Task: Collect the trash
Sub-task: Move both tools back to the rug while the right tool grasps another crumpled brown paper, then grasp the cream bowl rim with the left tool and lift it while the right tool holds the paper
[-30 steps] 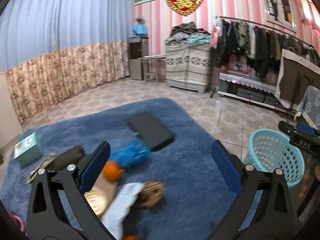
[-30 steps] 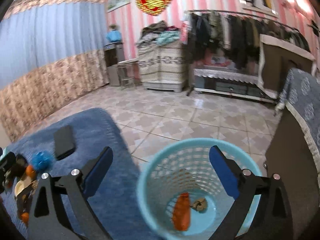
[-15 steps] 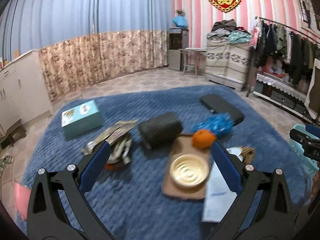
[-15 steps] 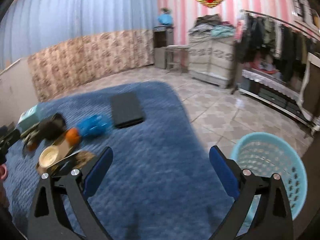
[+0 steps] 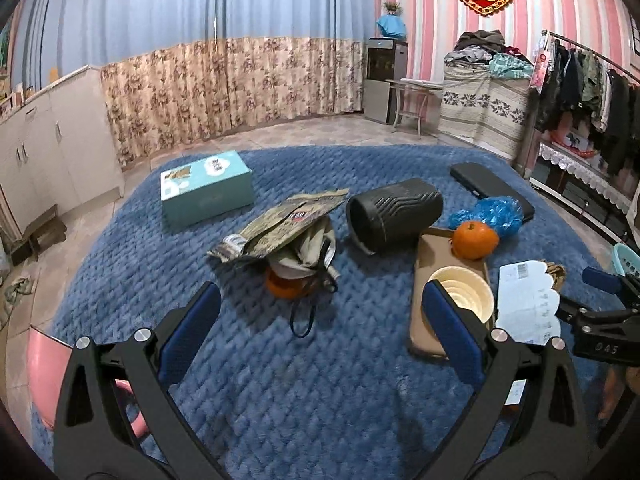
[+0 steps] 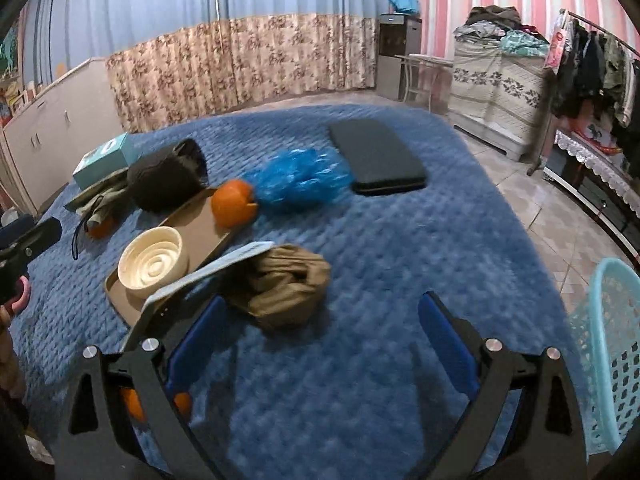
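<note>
Trash lies on a blue rug [image 5: 260, 360]: a crumpled wrapper pile [image 5: 288, 228] over an orange peel [image 5: 286, 286], a blue plastic bag [image 5: 490, 212], a crumpled brown paper wad [image 6: 280, 284], a white paper sheet [image 5: 528, 300]. My left gripper [image 5: 320, 328] is open and empty, above the rug in front of the wrapper pile. My right gripper [image 6: 320, 340] is open and empty, just in front of the brown wad. The light blue basket [image 6: 612, 360] stands at the right on the tiled floor.
A brown tray [image 5: 436, 256] holds a cream bowl [image 5: 460, 292] and an orange [image 5: 474, 238]. A black cylinder [image 5: 394, 214] lies on its side, a teal box [image 5: 206, 186] and a flat black case [image 5: 490, 186] behind. Cabinets left, clothes rack right.
Both grippers swung left from the basket toward the items on the rug. The basket slid to the right edge of the right wrist view. Both stayed open.
</note>
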Action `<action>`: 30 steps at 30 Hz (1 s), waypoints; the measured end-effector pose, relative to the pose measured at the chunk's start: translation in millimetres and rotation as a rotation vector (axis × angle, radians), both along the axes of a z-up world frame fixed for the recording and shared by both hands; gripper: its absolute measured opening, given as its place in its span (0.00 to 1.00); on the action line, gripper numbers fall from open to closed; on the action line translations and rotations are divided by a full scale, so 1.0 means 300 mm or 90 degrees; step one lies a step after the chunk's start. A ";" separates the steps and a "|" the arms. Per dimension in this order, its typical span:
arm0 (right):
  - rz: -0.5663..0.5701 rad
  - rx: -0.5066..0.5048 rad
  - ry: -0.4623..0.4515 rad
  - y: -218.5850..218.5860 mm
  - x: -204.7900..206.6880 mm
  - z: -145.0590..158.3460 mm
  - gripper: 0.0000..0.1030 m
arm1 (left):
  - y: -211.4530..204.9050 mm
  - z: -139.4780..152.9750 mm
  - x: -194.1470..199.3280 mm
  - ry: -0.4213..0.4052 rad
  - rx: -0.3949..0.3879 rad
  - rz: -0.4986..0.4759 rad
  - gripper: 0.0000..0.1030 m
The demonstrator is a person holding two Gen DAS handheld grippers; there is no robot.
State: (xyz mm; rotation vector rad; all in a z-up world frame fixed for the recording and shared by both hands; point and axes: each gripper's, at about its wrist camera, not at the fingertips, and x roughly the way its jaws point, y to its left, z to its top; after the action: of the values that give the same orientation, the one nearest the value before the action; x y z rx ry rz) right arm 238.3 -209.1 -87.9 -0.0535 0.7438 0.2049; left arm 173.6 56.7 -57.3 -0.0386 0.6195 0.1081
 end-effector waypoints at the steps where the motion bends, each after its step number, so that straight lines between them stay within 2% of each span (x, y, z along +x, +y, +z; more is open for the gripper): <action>1: 0.004 -0.003 0.001 0.016 0.007 -0.005 0.92 | 0.000 -0.004 0.001 0.002 0.000 -0.001 0.95; 4: 0.014 -0.002 0.008 0.047 0.032 -0.017 0.91 | -0.015 -0.021 0.008 0.010 0.006 -0.006 0.95; 5: 0.019 0.014 0.011 0.049 0.039 -0.018 0.87 | -0.021 -0.026 0.009 0.013 0.008 -0.007 0.95; 6: 0.020 0.019 0.013 0.046 0.038 -0.017 0.82 | -0.031 -0.035 0.015 0.019 0.012 -0.011 0.95; 8: 0.026 0.026 0.020 0.041 0.044 -0.019 0.57 | -0.050 -0.048 0.021 0.026 0.017 -0.018 0.95; 12: 0.043 0.045 0.033 0.026 0.055 -0.028 0.41 | -0.106 -0.058 0.036 0.035 0.025 -0.040 0.95; 17: 0.042 0.037 0.009 0.003 0.045 0.005 0.39 | -0.181 -0.063 0.043 0.042 0.014 -0.079 0.95; 21: 0.001 0.033 -0.006 -0.066 0.043 0.036 0.39 | -0.234 -0.065 0.057 0.046 -0.003 -0.102 0.94; 24: -0.028 0.046 -0.016 -0.120 0.043 0.059 0.39 | -0.270 -0.069 0.072 0.054 -0.011 -0.120 0.86; 27: -0.047 0.053 -0.031 -0.169 0.039 0.085 0.39 | -0.310 -0.088 0.093 0.074 0.004 -0.123 0.80; 30: -0.061 0.065 -0.040 -0.210 0.034 0.103 0.39 | -0.307 -0.098 0.110 0.087 -0.017 -0.110 0.77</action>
State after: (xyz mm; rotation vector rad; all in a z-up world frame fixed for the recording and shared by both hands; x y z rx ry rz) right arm 248.6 -272.0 -57.1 0.0715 0.6705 0.1490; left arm 206.5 -35.4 -86.9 -0.0029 0.7577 -0.0658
